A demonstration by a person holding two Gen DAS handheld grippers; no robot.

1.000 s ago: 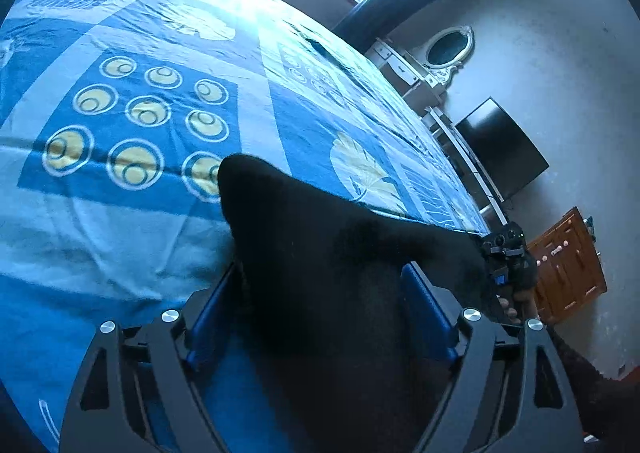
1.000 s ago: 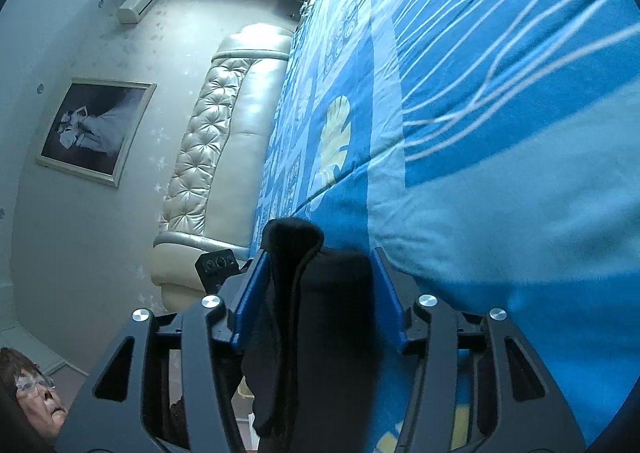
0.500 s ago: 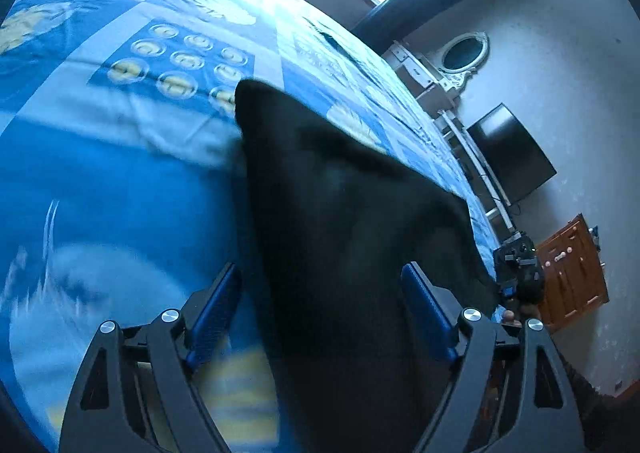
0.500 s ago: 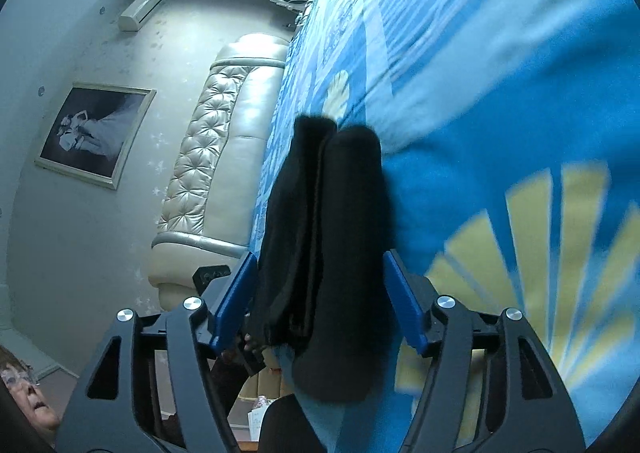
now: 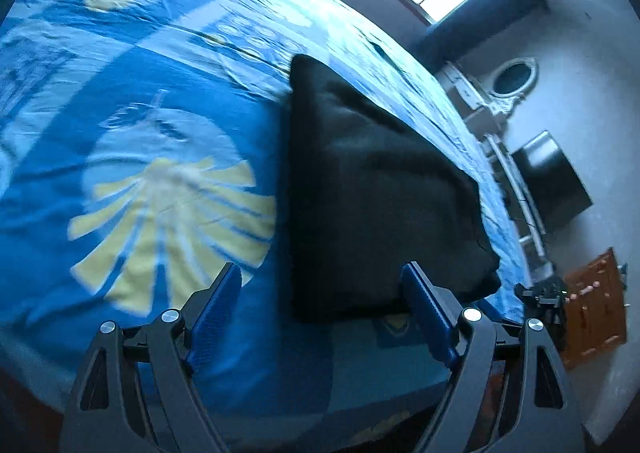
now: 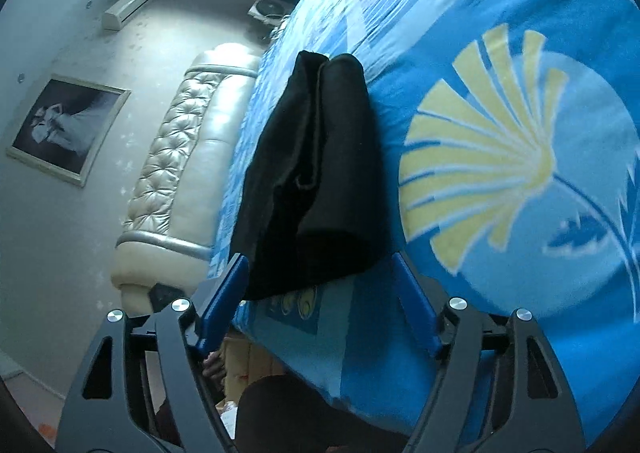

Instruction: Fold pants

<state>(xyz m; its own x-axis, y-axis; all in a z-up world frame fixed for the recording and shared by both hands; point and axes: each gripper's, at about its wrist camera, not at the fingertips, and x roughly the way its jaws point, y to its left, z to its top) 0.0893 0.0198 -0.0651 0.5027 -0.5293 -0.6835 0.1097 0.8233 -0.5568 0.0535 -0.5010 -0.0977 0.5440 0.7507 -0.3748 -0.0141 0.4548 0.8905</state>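
Observation:
Black pants (image 5: 360,181) lie folded into a thick oblong on the blue patterned bedsheet (image 5: 140,113). In the left wrist view my left gripper (image 5: 322,269) stands open at the near end of the pants; only that end reaches between the blue pads, which do not press it. In the right wrist view the pants (image 6: 320,157) show stacked folded layers. My right gripper (image 6: 318,259) straddles their near end with its jaws opening and the cloth loose between them. The right gripper (image 5: 544,293) also shows past the bed edge in the left wrist view.
A cream tufted headboard (image 6: 180,157) runs along the far side of the bed, with a framed picture (image 6: 64,129) on the wall. A dark television (image 5: 556,177), an oval mirror (image 5: 514,77) and a wooden cabinet (image 5: 596,309) stand off the bed's other side. The bed edge lies just below both grippers.
Both grippers have drawn back toward the bed edge, and the pants now lie further ahead on the sheet. The right jaws have widened and no longer press the cloth.

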